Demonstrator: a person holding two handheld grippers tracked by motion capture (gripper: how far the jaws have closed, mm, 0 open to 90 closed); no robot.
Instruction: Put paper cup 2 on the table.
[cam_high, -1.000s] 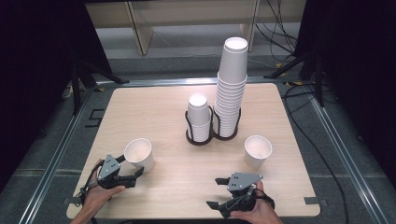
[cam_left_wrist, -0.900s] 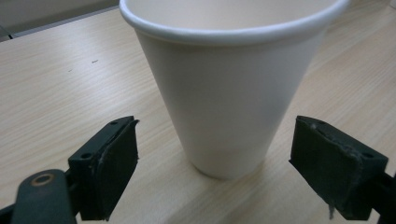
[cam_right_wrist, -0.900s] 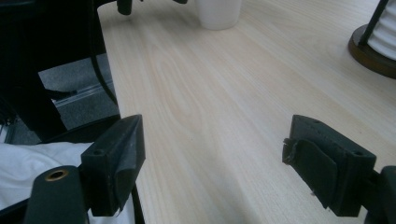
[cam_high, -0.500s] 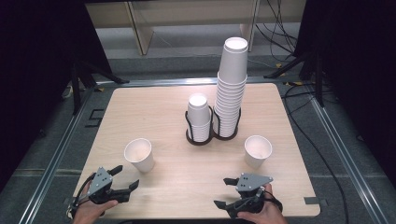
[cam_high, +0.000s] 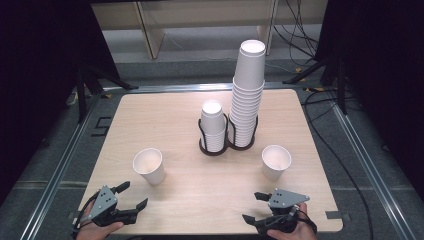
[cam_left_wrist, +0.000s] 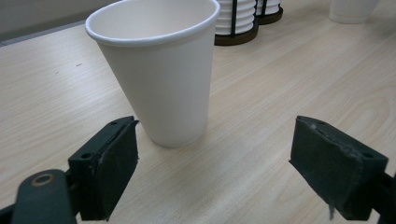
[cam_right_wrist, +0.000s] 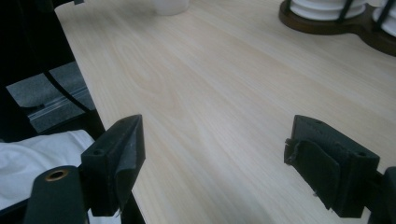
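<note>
Pale wood-grain tabletop (cam_high: 190, 200) with rounded corners sits on a grey floor, dark curtains at both sides. At the near edge, a person's left hand holds the left gripper (cam_high: 131, 196), black, its two jaws spread wide and empty, aimed toward the middle of the table. In the left gripper view the padded jaws stand well apart with nothing between them.

Just beyond that gripper stands a white paper cup (cam_left_wrist: 156, 70), upright, mouth up, empty, on the bare wood; from above the same cup (cam_high: 149, 166) sits at the table's left, near the jaws but not touching them.

At the near right, the right gripper (cam_high: 256, 207), topped by a grey three-cornered plate, also has its jaws parted and holds nothing. A second white paper cup (cam_high: 276, 161) stands upright a little beyond it.

Farther back, mid-table, a dark twin-ring cup holder (cam_high: 225, 146) carries a short stack of white cups (cam_high: 212, 125) and a tall stack (cam_high: 247, 95).

The step in hand appears to be taking the left cup. To do it well: come in level, centre the cup between the pads, and close gently on the lower wall, since thin paper would likely buckle or tip.
</note>
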